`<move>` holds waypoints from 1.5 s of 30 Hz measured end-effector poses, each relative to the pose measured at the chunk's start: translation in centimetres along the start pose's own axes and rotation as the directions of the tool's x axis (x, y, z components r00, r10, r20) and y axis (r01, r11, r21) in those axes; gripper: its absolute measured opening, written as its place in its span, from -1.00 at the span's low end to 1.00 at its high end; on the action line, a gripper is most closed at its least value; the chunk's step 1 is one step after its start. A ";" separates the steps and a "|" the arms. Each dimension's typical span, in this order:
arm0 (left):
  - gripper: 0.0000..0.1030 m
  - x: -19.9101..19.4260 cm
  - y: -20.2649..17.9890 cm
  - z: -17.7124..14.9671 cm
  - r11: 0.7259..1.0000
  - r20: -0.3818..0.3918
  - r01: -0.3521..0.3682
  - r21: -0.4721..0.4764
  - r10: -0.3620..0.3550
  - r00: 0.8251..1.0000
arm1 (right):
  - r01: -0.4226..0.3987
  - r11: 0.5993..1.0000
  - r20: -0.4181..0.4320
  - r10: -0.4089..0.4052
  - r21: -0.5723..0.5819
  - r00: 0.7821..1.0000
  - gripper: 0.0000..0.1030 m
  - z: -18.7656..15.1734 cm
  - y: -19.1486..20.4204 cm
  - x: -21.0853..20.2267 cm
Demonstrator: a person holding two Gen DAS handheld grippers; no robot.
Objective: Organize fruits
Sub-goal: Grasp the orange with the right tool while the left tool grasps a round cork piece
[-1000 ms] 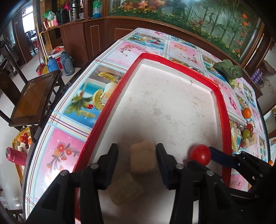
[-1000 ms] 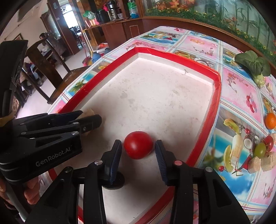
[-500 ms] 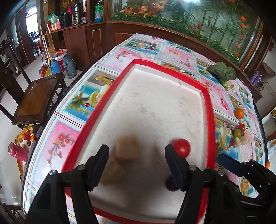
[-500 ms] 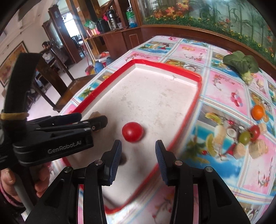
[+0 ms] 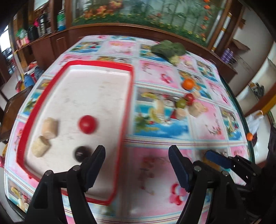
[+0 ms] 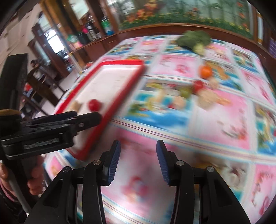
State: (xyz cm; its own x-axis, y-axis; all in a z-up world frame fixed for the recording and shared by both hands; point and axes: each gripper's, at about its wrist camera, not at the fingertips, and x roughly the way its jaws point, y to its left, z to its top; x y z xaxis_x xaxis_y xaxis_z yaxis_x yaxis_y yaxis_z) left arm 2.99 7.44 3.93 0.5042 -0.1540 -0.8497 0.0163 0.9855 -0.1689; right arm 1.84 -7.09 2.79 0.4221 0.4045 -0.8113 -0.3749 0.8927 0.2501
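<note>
Glossy red tomato [image 5: 87,124], rough beige blocks [image 5: 50,128], scuffed white red-rimmed tray [image 5: 98,89], glossy printed tablecloth [image 5: 215,124]

Dark wooden cabinets [image 5: 51,46] along the far wall, bottles and flasks [image 5: 43,24] crowded on top. Behind the bench [image 5: 215,124], a wide painted panel of bamboo and orange flowers [image 5: 155,13]. Daylight from a window [image 6: 53,43] at left, wooden chair [image 6: 43,87] below.

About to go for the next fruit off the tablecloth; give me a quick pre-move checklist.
1. Left gripper empty, jaws just opened: ok.
2. Right gripper empty, jaws apart: ok.
3. Red tomato and two tan pieces lie inside the red tray: ok.
4. Fruit cluster and orange left on the tablecloth: ok.
5. View sharp enough to aim: not ok, blurred.
</note>
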 end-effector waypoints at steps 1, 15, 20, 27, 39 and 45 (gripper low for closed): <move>0.53 0.3 -1.2 -0.1 1.000 -0.007 0.010 0.023 -0.010 1.000 | 0.020 0.999 0.005 -0.020 0.025 1.000 -0.18 -0.5 -1.5 -0.6; 0.55 3.4 -9.8 -1.7 0.992 -0.103 0.045 0.121 -0.032 0.994 | 0.337 0.864 0.091 -0.396 0.373 0.914 -0.17 -5.1 -23.4 -11.9; 0.55 4.4 -10.3 -2.0 0.996 -0.122 0.029 0.087 -0.018 0.992 | 0.406 0.818 0.053 -0.465 0.407 0.884 -0.11 -5.8 -29.1 -13.1; 0.55 5.4 -10.6 -2.0 0.998 -0.135 -0.004 0.056 0.011 0.991 | 0.436 0.832 0.035 -0.475 0.342 0.879 -0.11 -5.4 -31.2 -11.5; 0.56 6.4 -10.0 -0.3 0.999 -0.107 -0.036 0.020 0.038 0.994 | 0.456 0.874 0.077 -0.473 0.166 0.878 -0.38 -4.4 -28.2 -11.0; 0.56 6.4 -8.5 2.5 0.998 -0.001 -0.055 0.014 0.055 0.998 | 0.233 0.956 0.108 -0.255 0.179 0.961 -0.37 -3.3 -24.8 -10.1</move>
State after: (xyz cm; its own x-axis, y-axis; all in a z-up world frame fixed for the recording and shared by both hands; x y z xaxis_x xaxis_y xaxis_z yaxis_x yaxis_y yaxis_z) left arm 8.28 -1.76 1.19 0.5037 -0.0993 -0.8581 0.0005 0.9934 -0.1147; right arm 4.13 -33.95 3.08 0.5903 0.1826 -0.7862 -0.1121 0.9832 0.1442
